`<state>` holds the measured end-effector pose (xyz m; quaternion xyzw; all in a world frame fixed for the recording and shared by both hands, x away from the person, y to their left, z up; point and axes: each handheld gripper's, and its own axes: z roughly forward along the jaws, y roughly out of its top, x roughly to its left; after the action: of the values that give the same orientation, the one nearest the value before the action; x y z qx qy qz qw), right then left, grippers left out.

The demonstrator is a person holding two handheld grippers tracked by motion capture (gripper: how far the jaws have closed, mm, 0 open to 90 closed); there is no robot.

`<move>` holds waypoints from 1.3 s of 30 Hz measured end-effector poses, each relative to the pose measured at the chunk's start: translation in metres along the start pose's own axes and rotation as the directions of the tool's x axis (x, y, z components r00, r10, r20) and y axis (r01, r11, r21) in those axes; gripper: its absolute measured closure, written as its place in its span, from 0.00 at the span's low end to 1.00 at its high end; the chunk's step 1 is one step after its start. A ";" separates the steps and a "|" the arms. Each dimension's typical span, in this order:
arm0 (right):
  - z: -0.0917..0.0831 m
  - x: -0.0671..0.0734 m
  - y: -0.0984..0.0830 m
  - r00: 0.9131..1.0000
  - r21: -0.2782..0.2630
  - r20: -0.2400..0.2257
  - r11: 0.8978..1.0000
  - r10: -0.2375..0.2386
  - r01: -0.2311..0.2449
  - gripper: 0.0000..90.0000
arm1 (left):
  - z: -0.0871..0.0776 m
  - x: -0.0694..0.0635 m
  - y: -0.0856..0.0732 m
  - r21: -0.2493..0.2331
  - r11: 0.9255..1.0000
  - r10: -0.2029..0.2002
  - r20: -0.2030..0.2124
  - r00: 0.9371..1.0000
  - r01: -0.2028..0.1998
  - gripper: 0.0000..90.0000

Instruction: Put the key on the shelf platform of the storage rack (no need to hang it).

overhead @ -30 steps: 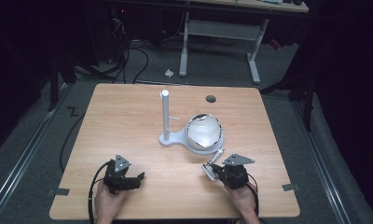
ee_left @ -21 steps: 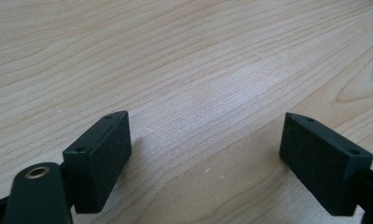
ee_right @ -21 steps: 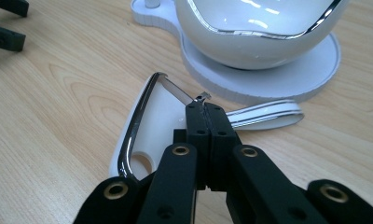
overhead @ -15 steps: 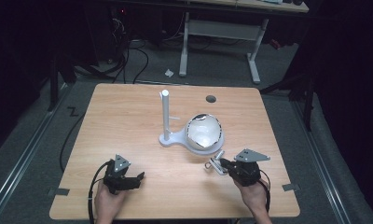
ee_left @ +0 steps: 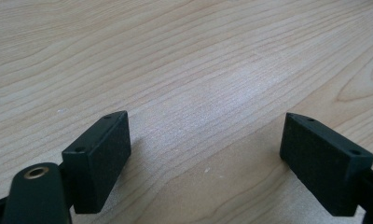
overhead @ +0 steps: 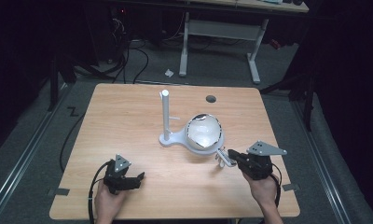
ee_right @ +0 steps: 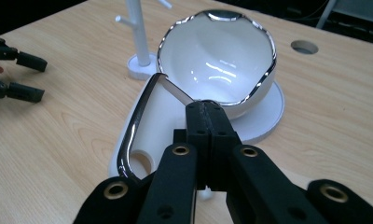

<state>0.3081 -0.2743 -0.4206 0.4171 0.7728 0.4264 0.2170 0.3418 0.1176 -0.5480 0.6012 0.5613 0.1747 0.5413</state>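
Now the right tongs are clamped on a white, silver-edged piece, gripping its thin upper edge, so it hangs just in front of them and above the table, beside the silver-rimmed white bowl on its saucer and the white peg stand. Well apart to the left, the left tongs rest low with jaws spread wide over bare wood.

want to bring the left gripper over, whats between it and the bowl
Bare tabletop lies between the left gripper and the bowl, as the high view shows.
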 end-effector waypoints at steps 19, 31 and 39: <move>-0.014 -0.011 0.044 1.000 -0.078 -0.008 0.997 -0.021 0.020 1.00 | 0.000 0.000 0.000 0.000 1.000 0.000 0.000 1.000 0.000 0.18; -0.007 -0.011 0.067 0.998 -0.087 0.009 0.994 -0.065 0.065 1.00 | 0.000 0.000 0.000 -0.004 1.000 -0.007 0.000 1.000 0.007 0.19; 0.005 -0.013 0.084 0.997 -0.085 0.023 0.994 -0.074 0.076 1.00 | 0.000 0.000 0.000 -0.002 1.000 -0.007 0.000 1.000 0.007 0.19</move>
<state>0.3570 -0.2582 -0.3532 0.3824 0.7667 0.4465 0.2581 0.3420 0.1180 -0.5477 0.5987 0.5630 0.1734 0.5427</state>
